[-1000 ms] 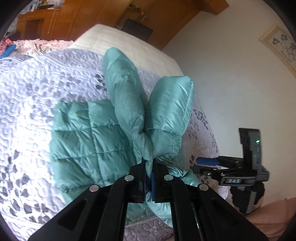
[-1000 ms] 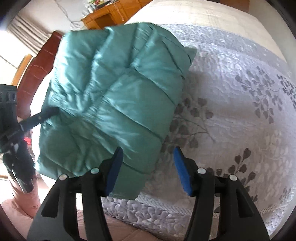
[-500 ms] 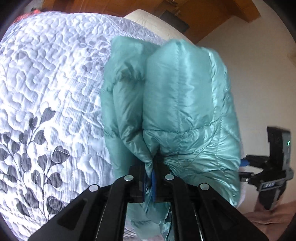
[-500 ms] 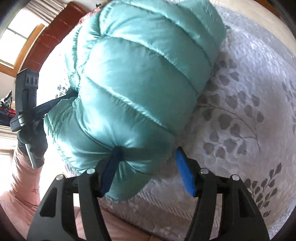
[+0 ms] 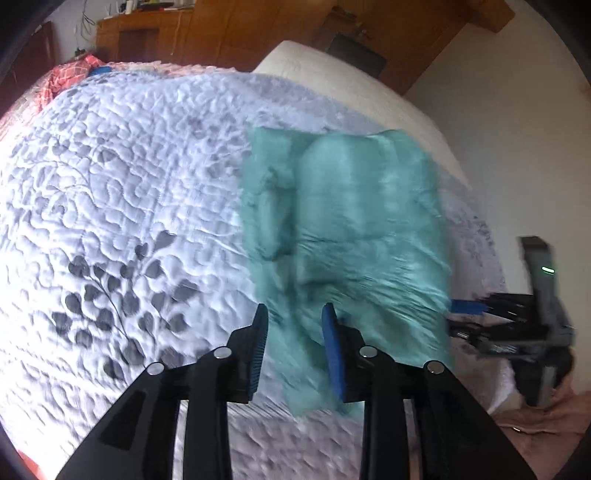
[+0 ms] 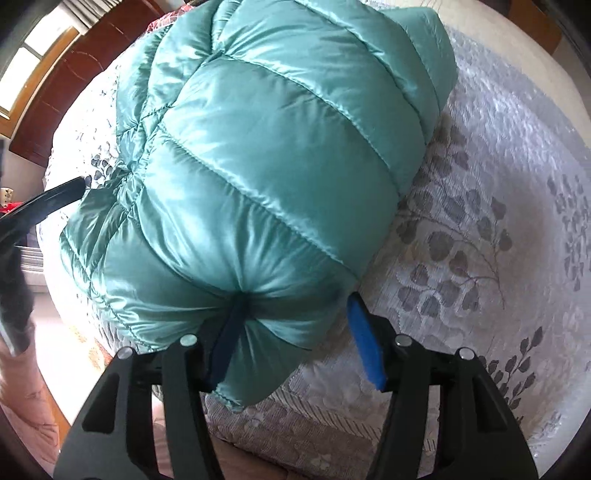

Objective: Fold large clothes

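A teal quilted puffer jacket [image 5: 351, 229] lies folded in a thick bundle on the white bed quilt [image 5: 129, 184], near its right edge. My left gripper [image 5: 294, 310] hovers over the jacket's near edge. Its jaws are opening and the pads press on nothing. In the right wrist view the jacket [image 6: 277, 166] fills the frame. My right gripper [image 6: 297, 299] straddles its bulging near end, jaws closing slightly. The left finger [image 6: 232, 325] is sunk in a crease, and the right pad [image 6: 364, 339] is clear of the fabric. A finger of the right gripper [image 5: 465, 307] shows beside the jacket.
The quilt [image 6: 480, 184] stretches wide to the jacket's left and right. Its front edge [image 6: 258, 424] runs just under my right gripper. Wooden furniture [image 5: 221, 33] and a red cloth [image 5: 70, 74] lie at the far end, a white wall [image 5: 517, 147] on the right, and a dark wooden headboard [image 6: 55, 103] beyond the jacket.
My left gripper, shut on the bunched jacket edge before, has let go and spread its jaws. The raised jacket was folded over and has settled on the quilt. My right gripper came down onto its end.
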Action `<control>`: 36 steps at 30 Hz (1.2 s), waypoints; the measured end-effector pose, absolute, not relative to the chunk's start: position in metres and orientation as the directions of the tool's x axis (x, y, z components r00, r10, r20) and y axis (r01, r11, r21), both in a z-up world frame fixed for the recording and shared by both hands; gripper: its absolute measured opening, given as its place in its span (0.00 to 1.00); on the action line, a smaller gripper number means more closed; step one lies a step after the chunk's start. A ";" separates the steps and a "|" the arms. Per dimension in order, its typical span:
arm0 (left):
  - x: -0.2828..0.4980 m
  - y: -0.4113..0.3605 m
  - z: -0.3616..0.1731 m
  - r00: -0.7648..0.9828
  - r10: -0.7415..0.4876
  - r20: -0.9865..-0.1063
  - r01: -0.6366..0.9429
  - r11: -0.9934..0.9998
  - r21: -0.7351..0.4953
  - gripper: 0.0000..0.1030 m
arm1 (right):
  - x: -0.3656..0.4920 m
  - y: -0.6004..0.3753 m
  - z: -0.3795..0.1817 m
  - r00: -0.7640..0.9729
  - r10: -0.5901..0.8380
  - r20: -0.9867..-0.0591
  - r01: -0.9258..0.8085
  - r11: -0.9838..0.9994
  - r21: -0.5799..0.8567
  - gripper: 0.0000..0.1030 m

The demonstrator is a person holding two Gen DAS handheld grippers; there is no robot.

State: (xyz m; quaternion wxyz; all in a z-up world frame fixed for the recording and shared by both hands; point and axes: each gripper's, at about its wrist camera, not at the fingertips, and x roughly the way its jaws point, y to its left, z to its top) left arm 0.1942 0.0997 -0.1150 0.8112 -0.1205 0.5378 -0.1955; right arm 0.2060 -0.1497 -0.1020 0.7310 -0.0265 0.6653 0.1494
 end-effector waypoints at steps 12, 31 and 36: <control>0.175 0.088 -0.112 0.268 -0.504 -0.821 0.178 0.863 -0.472 0.34 | 0.192 -0.128 -0.095 0.091 0.148 -0.985 -0.278 0.953 0.118 0.53; 0.195 0.081 -0.180 0.102 -0.486 -0.868 0.099 0.873 -0.477 0.07 | 0.200 -0.128 -0.120 0.046 0.200 -0.979 -0.281 0.943 0.179 0.63; 0.188 0.087 -0.213 0.061 -0.496 -0.866 0.057 0.868 -0.493 0.07 | 0.202 -0.122 -0.138 0.015 0.219 -0.976 -0.286 0.936 0.206 0.67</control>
